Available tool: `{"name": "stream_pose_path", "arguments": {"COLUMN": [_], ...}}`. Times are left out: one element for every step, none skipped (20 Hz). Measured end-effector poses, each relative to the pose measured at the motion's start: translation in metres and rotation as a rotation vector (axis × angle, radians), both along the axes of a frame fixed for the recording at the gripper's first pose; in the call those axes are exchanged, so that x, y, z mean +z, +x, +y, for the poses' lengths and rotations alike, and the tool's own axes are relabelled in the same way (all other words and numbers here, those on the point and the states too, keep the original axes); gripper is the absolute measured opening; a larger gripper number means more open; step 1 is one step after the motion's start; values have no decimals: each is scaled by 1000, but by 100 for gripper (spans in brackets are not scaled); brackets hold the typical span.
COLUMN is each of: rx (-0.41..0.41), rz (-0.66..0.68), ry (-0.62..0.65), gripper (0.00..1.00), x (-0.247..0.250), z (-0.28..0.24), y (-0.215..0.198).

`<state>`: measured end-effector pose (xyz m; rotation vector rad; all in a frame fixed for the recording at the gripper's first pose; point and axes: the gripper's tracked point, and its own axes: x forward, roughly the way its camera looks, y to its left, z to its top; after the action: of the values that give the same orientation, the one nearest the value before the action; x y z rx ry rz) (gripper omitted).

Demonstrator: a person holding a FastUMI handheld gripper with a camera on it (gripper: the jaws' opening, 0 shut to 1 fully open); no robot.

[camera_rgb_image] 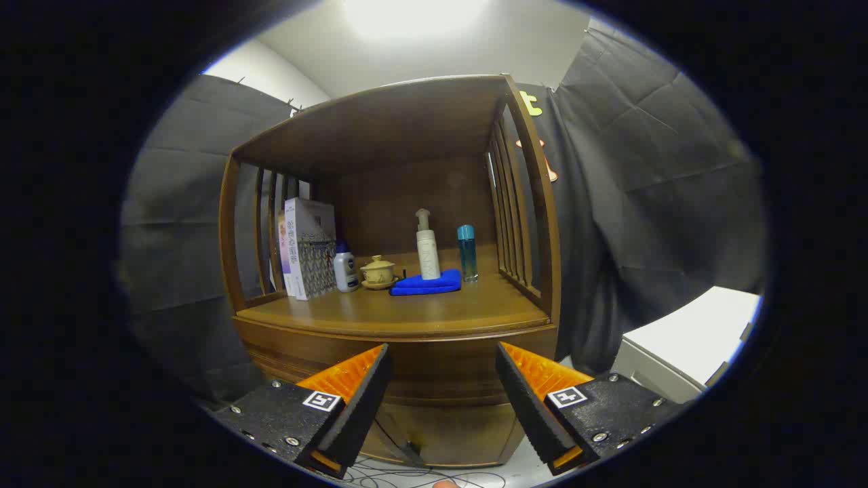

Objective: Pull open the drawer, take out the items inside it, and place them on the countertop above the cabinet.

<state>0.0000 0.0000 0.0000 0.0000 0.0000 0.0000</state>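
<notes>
In the gripper view, the hand-held gripper (442, 390) has its two fingers spread wide apart, and nothing is between them. Just beyond them stands the brown wooden cabinet (400, 203). Its drawer front (441, 369), a dark wooden band under the counter (393, 312), sits between the fingers and looks closed. I cannot see a handle on it, and I cannot see what is inside.

The drawer is hard, stiff wood. It is probably a bit heavy and slides straight out, so a good place to hold is its middle, maybe under the bottom lip.

On the counter, at twelve o'clock from the fingers, a white pump bottle (427, 247) stands on a folded blue cloth (427, 283). A small yellow lidded cup (378, 272) is at eleven o'clock. The front of the counter is bare wood.
</notes>
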Motion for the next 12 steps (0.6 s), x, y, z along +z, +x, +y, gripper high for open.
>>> {"name": "stream_pose_path", "arguments": {"rx": [3,9,10,10,6,3,-2,-7,-10,-8,-3,5], "rz": [-12,-23,-32,-35,-29,-20,-13,-5,-1,-3,-10,-13], "ry": [-3,-2,0,1,5,15,26,36,41,43,41,36], "gripper": [95,95,95,95,95,95,95,95,95,95,95,95], "x": [5,8,10,9,7,4,2,0,0,1,4,3], "z": [0,1,1,0,-2,-3,-6,-7,-8,-6,-4,-2], "y": [-1,-1,0,1,2,4,5,5,5,5,4,3]}}
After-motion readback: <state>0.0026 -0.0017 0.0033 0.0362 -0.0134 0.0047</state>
